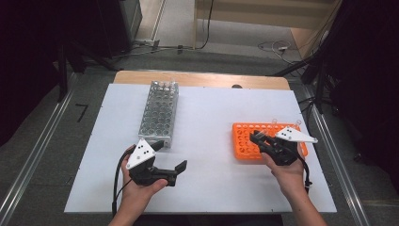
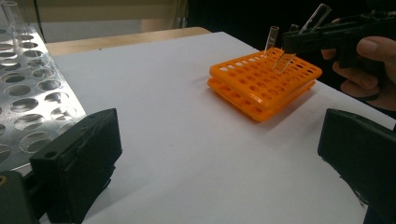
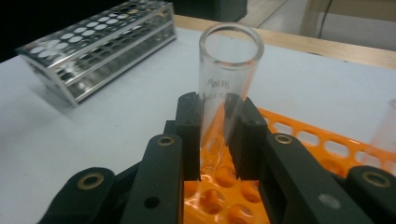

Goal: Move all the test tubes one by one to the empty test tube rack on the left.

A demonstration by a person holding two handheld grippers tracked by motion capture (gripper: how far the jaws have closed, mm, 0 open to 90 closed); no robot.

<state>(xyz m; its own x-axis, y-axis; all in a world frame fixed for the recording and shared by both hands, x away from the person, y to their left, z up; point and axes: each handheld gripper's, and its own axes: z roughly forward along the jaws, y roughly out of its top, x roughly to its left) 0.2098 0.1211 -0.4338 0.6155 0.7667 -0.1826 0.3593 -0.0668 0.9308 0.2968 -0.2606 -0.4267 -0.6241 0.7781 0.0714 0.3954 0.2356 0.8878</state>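
Tabletop (image 1: pixel 202 179): white sheet over a wood top, w/ a strip of bare wood showing along the far edge. 2 racks sit directly on it, well apart. Metal rack (image 1: pixel 159 113), silver w/ round holes, stands left of centre, long side running front to back; clear tubes stand in its far end. Orange rack (image 1: pixel 244 139), plastic, lies at the right, nearer the front edge; in the left gripper view 1 clear tube stands upright at its far side. Between the 2 racks the white surface is bare.
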